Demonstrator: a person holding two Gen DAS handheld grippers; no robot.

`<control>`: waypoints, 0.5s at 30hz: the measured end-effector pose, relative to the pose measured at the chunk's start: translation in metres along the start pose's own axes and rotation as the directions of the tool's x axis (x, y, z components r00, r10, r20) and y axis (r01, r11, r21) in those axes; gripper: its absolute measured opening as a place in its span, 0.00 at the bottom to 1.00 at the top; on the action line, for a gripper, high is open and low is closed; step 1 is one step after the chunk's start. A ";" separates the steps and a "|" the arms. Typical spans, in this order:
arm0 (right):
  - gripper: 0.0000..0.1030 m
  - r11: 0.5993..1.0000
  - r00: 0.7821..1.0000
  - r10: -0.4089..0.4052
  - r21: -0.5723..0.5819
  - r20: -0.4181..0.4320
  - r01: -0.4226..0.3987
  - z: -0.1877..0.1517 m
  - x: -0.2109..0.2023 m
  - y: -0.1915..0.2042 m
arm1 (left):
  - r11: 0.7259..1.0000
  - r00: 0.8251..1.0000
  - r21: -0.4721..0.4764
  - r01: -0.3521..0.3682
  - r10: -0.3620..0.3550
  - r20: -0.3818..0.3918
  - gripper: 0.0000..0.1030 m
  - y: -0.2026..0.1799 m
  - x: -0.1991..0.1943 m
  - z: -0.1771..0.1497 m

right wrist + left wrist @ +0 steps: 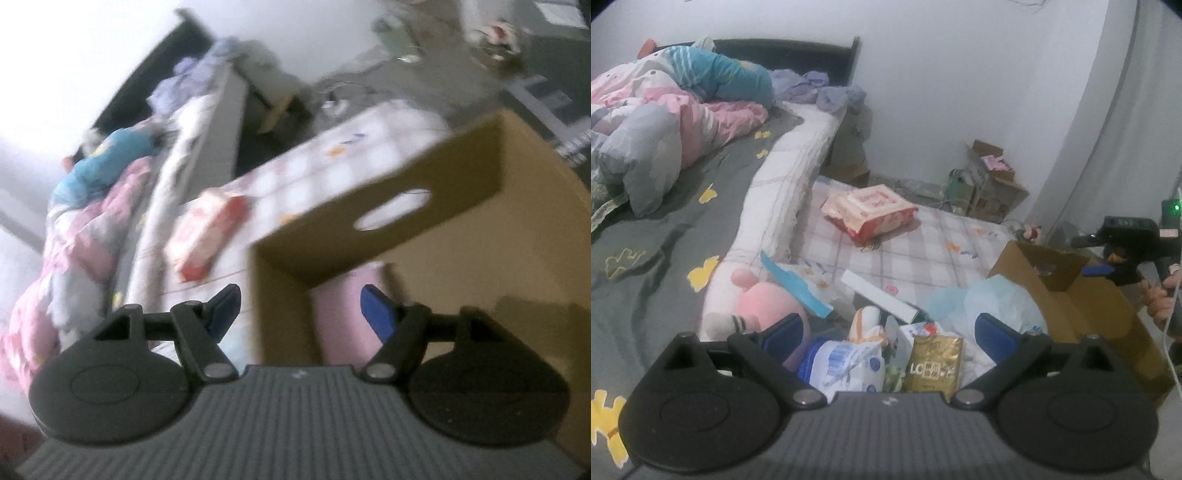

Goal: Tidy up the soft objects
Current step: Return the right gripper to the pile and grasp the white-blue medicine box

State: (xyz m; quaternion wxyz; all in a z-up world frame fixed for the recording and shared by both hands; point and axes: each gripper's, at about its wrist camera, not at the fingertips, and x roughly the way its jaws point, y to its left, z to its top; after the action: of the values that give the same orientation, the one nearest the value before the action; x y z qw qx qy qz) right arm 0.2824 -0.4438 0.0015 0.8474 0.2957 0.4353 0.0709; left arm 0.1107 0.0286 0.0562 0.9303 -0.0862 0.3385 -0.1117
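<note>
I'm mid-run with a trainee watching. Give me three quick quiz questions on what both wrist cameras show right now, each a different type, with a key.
1. True or false: the left gripper is closed on the pink plush toy.
2. Multiple choice: In the right wrist view, the right gripper is open above which thing? A) the red and white pack B) the cardboard box C) the pink quilt
3. Fill in: the red and white pack lies on the low ______ mattress beside the bed.

Key
1. False. Its jaws are wide open, and the toy lies to their left.
2. B. Something pink shows inside the box.
3. Checked.
</note>
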 end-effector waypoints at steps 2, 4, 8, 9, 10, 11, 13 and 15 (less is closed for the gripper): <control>0.70 0.998 0.999 0.042 -0.041 -0.026 -0.043 -0.005 0.000 0.028 | 1.000 1.000 0.006 0.010 -0.011 0.014 0.97 0.000 0.004 0.005; 0.70 0.991 0.994 0.086 -0.092 -0.064 -0.092 -0.011 0.005 0.058 | 1.000 1.000 0.001 0.001 -0.001 0.010 0.95 -0.001 0.014 0.011; 0.70 0.970 0.969 0.161 -0.152 -0.189 -0.191 -0.022 0.033 0.109 | 0.999 0.998 -0.029 0.029 -0.031 -0.060 0.90 0.004 0.046 0.028; 0.69 0.965 0.959 0.175 -0.155 -0.225 -0.213 -0.024 0.044 0.121 | 0.998 0.995 -0.044 0.035 -0.039 -0.089 0.87 0.006 0.056 0.032; 0.69 0.962 0.951 0.181 -0.157 -0.249 -0.224 -0.027 0.053 0.130 | 0.997 0.991 -0.064 0.040 -0.047 -0.123 0.83 0.008 0.068 0.036; 0.69 0.959 0.942 0.183 -0.159 -0.280 -0.233 -0.027 0.066 0.139 | 0.996 0.986 -0.084 0.043 -0.056 -0.155 0.81 0.011 0.079 0.039; 0.67 0.958 0.926 0.180 -0.153 -0.332 -0.241 -0.027 0.093 0.152 | 0.992 0.973 -0.116 0.053 -0.077 -0.216 0.74 0.015 0.102 0.045; 0.64 0.961 0.911 0.168 -0.143 -0.377 -0.236 -0.026 0.120 0.160 | 0.990 0.960 -0.130 0.048 -0.082 -0.266 0.68 0.018 0.124 0.049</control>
State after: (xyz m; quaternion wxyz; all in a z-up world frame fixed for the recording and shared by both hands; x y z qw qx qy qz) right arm 0.3576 -0.2569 -0.0036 0.7648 0.2412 0.5419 0.2516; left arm 0.2378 0.0173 0.0128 0.8641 -0.1379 0.4656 -0.1321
